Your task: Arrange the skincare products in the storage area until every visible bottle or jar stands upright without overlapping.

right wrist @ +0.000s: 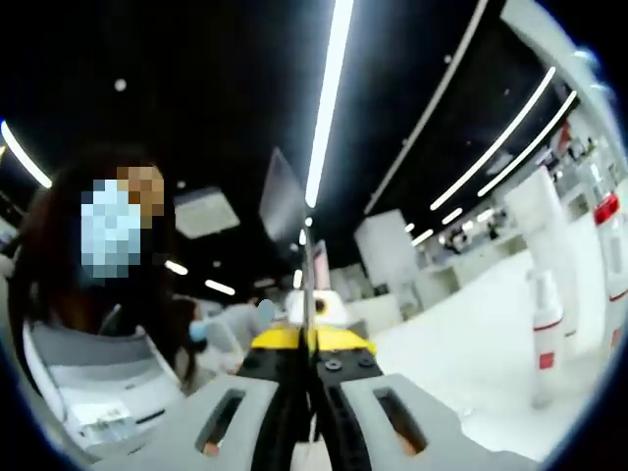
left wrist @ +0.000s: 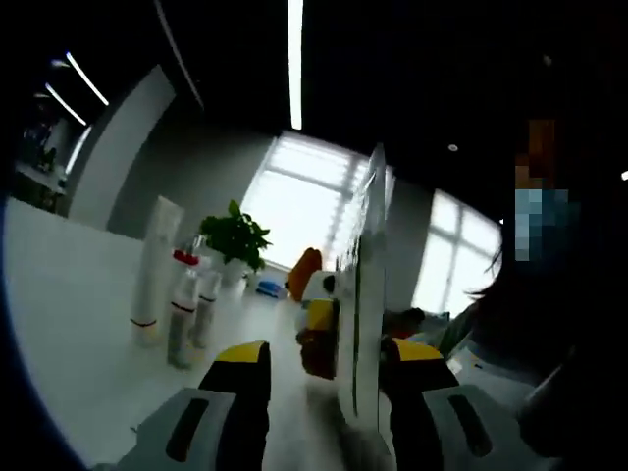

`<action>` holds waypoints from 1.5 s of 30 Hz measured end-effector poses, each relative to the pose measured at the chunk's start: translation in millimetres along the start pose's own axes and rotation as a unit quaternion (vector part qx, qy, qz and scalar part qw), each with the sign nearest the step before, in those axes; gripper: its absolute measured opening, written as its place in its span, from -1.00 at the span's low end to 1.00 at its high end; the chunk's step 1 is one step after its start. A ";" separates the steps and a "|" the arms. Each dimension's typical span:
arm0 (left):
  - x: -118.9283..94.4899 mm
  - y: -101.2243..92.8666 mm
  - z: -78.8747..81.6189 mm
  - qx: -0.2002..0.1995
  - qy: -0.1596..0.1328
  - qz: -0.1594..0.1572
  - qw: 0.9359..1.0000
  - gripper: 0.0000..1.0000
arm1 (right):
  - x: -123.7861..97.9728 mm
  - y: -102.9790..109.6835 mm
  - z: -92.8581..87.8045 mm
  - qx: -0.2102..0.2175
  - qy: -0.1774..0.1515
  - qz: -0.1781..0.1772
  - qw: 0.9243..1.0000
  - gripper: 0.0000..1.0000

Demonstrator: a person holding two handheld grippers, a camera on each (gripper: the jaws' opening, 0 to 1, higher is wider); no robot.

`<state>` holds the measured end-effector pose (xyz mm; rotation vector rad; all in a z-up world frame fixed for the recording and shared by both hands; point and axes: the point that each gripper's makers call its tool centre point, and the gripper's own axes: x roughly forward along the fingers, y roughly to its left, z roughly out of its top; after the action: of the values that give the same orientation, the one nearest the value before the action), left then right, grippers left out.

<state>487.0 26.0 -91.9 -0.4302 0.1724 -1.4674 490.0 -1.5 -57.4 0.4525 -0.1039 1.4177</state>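
Left gripper view: your left gripper has its yellow-tipped jaws spread apart. A flat white tube stands on edge in the gap, close against the right-hand jaw and clear of the left-hand one; whether that jaw touches it cannot be told. On the white table, well to the left, a tall white tube stands upright, with two slimmer bottles just beside it, also upright, one of them red-capped. Behind them sits a green potted plant before a bright window.

Right gripper view: your right gripper has its jaws brought together on the thin edge of the flat tube, which rises straight up from between them. At the right edge, a small white bottle with a red band stands upright on the white table. A taller white tube stands behind it and a red-capped bottle to its right.
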 end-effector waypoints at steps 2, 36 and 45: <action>-3.6 6.6 -0.7 -0.002 0.004 0.015 1.000 -0.71 | 0.8 -4.3 -5.0 -0.004 0.008 -0.013 1.000 -0.98; -24.3 -9.0 -48.2 -0.099 0.215 0.009 0.972 -0.93 | -10.6 3.7 -68.1 0.028 0.199 -0.026 0.979 -0.98; -23.2 -2.5 2.2 -0.052 0.041 -0.016 0.998 -0.89 | -11.3 -1.4 -40.2 0.038 0.138 -0.022 0.989 -0.99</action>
<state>483.0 49.1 -92.4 -0.4588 0.3102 -1.5132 481.7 2.5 -98.1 0.3148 0.1846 1.4304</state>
